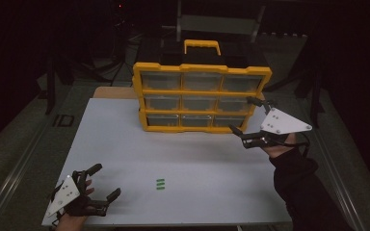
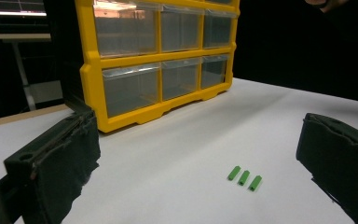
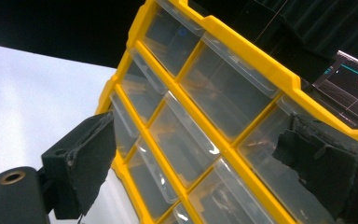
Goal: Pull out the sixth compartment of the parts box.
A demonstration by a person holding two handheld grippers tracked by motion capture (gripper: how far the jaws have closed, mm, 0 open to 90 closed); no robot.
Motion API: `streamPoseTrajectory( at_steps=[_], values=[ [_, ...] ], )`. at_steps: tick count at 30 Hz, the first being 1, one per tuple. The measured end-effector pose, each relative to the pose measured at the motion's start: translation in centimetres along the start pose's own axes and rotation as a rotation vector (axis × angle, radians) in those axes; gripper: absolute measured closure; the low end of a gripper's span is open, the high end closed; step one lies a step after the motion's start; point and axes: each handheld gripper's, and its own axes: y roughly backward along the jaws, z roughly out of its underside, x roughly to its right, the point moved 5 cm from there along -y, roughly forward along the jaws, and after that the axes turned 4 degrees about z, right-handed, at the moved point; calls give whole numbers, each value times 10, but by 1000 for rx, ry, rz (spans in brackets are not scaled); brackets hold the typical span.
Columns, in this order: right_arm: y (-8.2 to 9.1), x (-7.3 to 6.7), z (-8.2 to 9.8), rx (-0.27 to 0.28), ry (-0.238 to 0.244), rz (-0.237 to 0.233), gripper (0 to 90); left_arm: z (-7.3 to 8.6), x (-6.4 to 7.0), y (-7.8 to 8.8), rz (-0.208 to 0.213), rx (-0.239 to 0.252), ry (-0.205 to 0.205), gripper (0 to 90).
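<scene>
The yellow drawer cabinet stands upright at the far middle of the white table, with nine clear drawers in three rows and a yellow carry handle on top. The right gripper hovers just off the cabinet's right front corner, level with the lower two rows of drawers. Its jaws are spread wide, one tip up near the middle row, the other down near the bottom edge of the frame, and nothing sits between them. Whether a tip touches the yellow frame cannot be told from the high view. In the right gripper view the cabinet appears tilted because the hand is turned, and its clear drawers fill the gap between the two black jaws at close range; the jaws grip nothing.

Nearer the person from that gripper, and off toward the middle of the table, three small green pieces lie side by side, close together, well apart from the cabinet.

The left gripper rests low at the near left corner of the table, held in a hand. Its jaws are also wide apart and empty. In the left gripper view the green pieces lie on the white surface ahead, between the jaws and a little toward the right one, untouched, with the cabinet farther ahead.
</scene>
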Motion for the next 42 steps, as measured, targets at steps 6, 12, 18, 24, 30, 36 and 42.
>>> streamPoseTrajectory(
  at_steps=[6, 12, 18, 24, 30, 36, 42],
  values=[
    [-14, 10, 3, -29, 8, -3, 98, 0, 1, 0, 2, -3, -5, 0],
    [-30, 16, 6, -73, 43, -16, 98, 0, 1, 0, 4, -5, -6, 0],
    [-47, 18, 12, -122, 72, -38, 99, 0, 1, 1, 4, -4, -5, 0],
    [-61, 19, 21, -164, 90, -59, 117, 0, 2, 1, 6, -7, -4, 0],
    [-69, 19, 30, -201, 108, -74, 129, 0, 2, 1, 5, -4, -2, 0],
    [-77, 18, 44, -233, 126, -89, 155, 1, 2, 2, 3, -5, -1, 0],
    [-85, 18, 53, -257, 161, -92, 230, 1, 1, 2, 3, -4, 1, 0]
  ],
)
